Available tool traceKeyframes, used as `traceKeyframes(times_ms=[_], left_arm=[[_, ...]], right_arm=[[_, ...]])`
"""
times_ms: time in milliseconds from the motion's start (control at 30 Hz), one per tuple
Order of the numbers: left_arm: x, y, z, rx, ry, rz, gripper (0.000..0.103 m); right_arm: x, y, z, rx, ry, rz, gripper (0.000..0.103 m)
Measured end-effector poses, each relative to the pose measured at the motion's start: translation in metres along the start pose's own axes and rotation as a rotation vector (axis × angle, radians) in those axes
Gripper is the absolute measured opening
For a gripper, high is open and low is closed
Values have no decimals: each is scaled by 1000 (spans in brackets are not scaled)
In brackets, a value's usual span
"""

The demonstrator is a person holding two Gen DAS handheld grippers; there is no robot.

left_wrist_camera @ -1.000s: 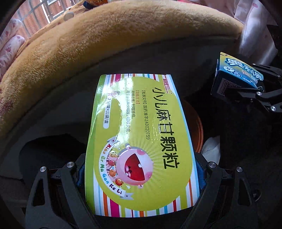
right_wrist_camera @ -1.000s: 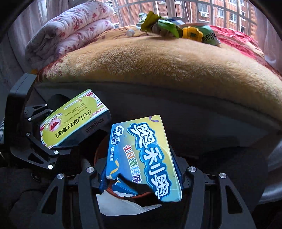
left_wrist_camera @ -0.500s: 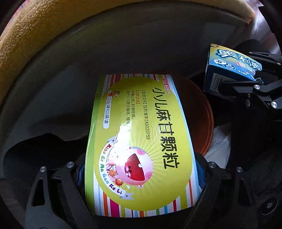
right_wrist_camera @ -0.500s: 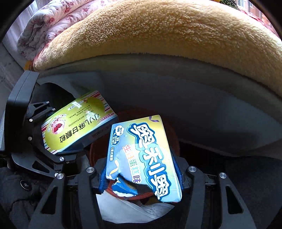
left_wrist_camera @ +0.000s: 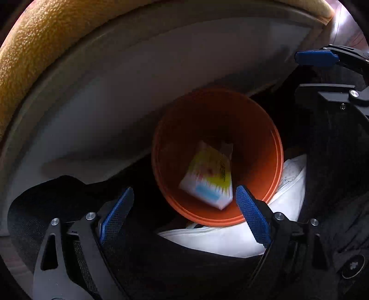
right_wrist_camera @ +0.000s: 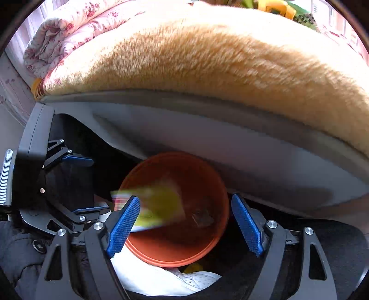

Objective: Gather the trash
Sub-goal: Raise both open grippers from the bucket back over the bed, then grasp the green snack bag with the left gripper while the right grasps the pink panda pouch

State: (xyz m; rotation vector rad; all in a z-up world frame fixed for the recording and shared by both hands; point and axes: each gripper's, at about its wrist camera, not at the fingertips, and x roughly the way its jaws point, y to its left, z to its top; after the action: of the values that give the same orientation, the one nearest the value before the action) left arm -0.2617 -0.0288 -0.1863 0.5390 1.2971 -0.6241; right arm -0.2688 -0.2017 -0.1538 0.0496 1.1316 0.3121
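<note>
An orange bin (left_wrist_camera: 265, 138) stands on the floor beside the bed; it also shows in the right wrist view (right_wrist_camera: 207, 242). The yellow-green box (left_wrist_camera: 209, 180) is inside the bin, blurred in motion, and shows as a yellow blur in the right wrist view (right_wrist_camera: 159, 207). The blue box is not clearly visible; a dark shape lies in the bin. My left gripper (left_wrist_camera: 184, 203) is open and empty above the bin's near rim. My right gripper (right_wrist_camera: 184, 212) is open and empty above the bin. The right gripper's blue pad shows in the left wrist view (left_wrist_camera: 316, 58).
The bed's grey side panel (right_wrist_camera: 230, 138) and a tan fleece blanket (right_wrist_camera: 207, 57) rise right behind the bin. A white shoe (left_wrist_camera: 219, 237) lies against the bin's near side. More trash lies on the bed top (right_wrist_camera: 276, 7). A folded floral quilt (right_wrist_camera: 69, 30) lies at the left.
Both grippers have opened and let go of their boxes. The yellow-green box is dropping into the orange bin; the blue box has left the right gripper. Both cameras tilted further down.
</note>
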Motion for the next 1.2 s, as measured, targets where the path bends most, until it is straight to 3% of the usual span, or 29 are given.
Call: traceKeyframes(times_ms=[300, 667, 933, 1100, 1200], left_arm=[[-37, 11, 8, -28, -77, -12, 88], [-133, 20, 33, -74, -317, -18, 88], [-177, 23, 115, -127, -475, -56, 90], [-178, 22, 186, -156, -472, -52, 90], [-172, 20, 212, -160, -445, -31, 90]], right_arm=[[-40, -13, 1, 29, -67, -12, 80], [-109, -28, 34, 53, -282, -48, 80], [-151, -70, 68, 117, -421, -130, 81], [-161, -89, 63, 164, -457, -140, 82], [-160, -99, 56, 190, -458, -140, 82]])
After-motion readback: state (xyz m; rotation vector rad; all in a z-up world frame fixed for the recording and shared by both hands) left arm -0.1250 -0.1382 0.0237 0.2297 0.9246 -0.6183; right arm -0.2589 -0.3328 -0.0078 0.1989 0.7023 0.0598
